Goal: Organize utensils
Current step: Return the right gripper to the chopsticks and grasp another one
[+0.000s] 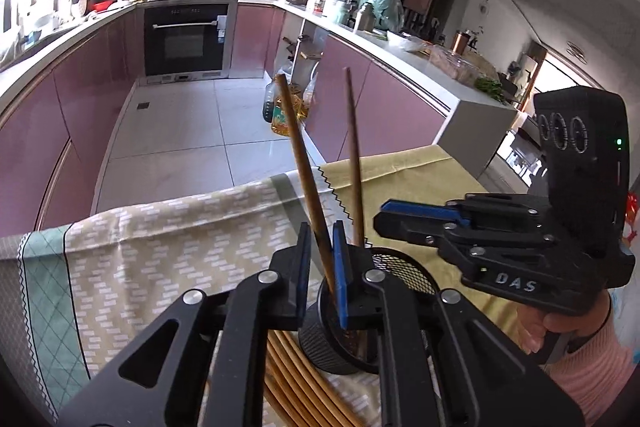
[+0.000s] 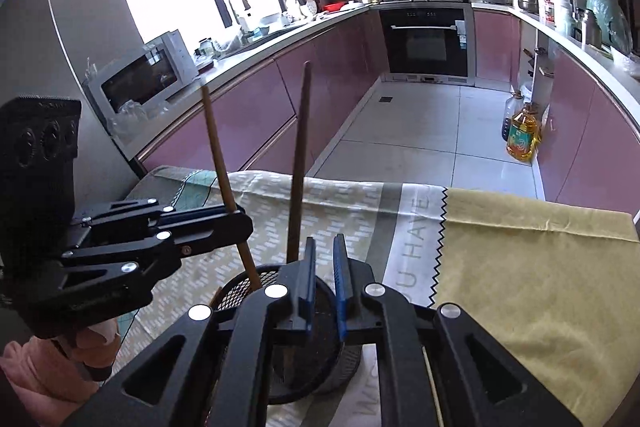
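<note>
**A:** Chopsticks check: two brown wooden ones standing tilted in round black mesh cup [image 1: 404, 267] on cloth-covered surface [image 1: 160, 247].

**B:** Yep. Left hand-held gripper [image 1: 322, 247] open just a crack, left chopstick [image 1: 304, 167] loose between pads. Right hand-held gripper [image 2: 324, 259] same tiny gap, holding nothing, right chopstick [image 1: 354, 155] just beside it. Bundle of wooden chopsticks [image 1: 292, 379] lying flat by cup.

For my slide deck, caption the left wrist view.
Left gripper jaws flank a chopstick standing in the black mesh holder; a second chopstick stands beside it.
</note>
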A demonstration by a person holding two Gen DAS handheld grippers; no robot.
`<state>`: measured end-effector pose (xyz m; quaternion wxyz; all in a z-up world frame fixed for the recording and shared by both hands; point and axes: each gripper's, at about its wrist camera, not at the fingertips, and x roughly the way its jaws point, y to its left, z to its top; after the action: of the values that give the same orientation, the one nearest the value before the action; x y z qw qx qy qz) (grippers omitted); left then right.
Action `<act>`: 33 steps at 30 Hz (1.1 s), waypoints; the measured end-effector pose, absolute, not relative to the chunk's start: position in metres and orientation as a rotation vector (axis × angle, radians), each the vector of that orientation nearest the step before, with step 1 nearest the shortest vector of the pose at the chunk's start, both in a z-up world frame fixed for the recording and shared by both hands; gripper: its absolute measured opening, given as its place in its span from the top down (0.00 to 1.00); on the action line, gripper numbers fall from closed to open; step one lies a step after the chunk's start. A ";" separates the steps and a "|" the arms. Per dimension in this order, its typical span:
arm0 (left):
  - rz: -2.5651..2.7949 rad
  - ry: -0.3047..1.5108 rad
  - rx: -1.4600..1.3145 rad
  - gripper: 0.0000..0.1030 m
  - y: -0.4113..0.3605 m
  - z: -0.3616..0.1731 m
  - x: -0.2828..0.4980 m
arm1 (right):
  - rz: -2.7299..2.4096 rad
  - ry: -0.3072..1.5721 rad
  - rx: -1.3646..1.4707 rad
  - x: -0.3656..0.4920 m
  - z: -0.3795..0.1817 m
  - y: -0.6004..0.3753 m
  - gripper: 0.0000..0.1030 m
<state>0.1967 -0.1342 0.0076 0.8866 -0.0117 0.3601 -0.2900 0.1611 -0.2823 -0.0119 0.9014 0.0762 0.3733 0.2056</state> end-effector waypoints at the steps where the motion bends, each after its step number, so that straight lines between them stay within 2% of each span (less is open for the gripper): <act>1: -0.598 0.744 -0.030 0.84 -0.132 0.006 0.196 | 0.424 0.763 0.163 0.159 -0.012 -0.284 0.86; 3: -0.581 0.728 -0.035 0.79 -0.126 0.007 0.193 | 0.420 0.741 0.170 0.153 -0.009 -0.287 0.78; 6: -0.521 0.677 -0.014 0.58 -0.111 0.008 0.176 | 0.421 0.687 0.179 0.134 0.000 -0.291 0.68; 7: -0.504 0.658 -0.004 0.55 -0.107 0.009 0.169 | 0.427 0.672 0.180 0.128 0.003 -0.292 0.67; 10: -0.453 0.628 0.043 0.50 -0.089 0.007 0.149 | 0.453 0.610 0.181 0.099 0.013 -0.298 0.59; 11: -0.440 0.631 0.051 0.49 -0.084 0.006 0.144 | 0.475 0.600 0.186 0.089 0.013 -0.298 0.56; 16: -0.387 0.726 0.092 0.48 -0.057 -0.030 0.123 | 0.561 0.643 0.167 0.056 -0.003 -0.283 0.56; 21: -0.373 0.853 0.094 0.48 -0.039 -0.078 0.109 | 0.582 0.816 0.152 0.055 -0.053 -0.251 0.56; 25: -0.372 0.888 0.093 0.48 -0.033 -0.098 0.096 | 0.564 0.899 0.149 0.060 -0.082 -0.232 0.56; 33: -0.385 0.908 0.106 0.48 -0.042 -0.106 0.080 | 0.489 0.935 0.132 0.066 -0.097 -0.220 0.66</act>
<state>0.0803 -0.0420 -0.1057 0.8795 0.0509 0.4357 -0.1846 0.0659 -0.2195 -0.0970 0.8619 0.0630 0.4458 0.2332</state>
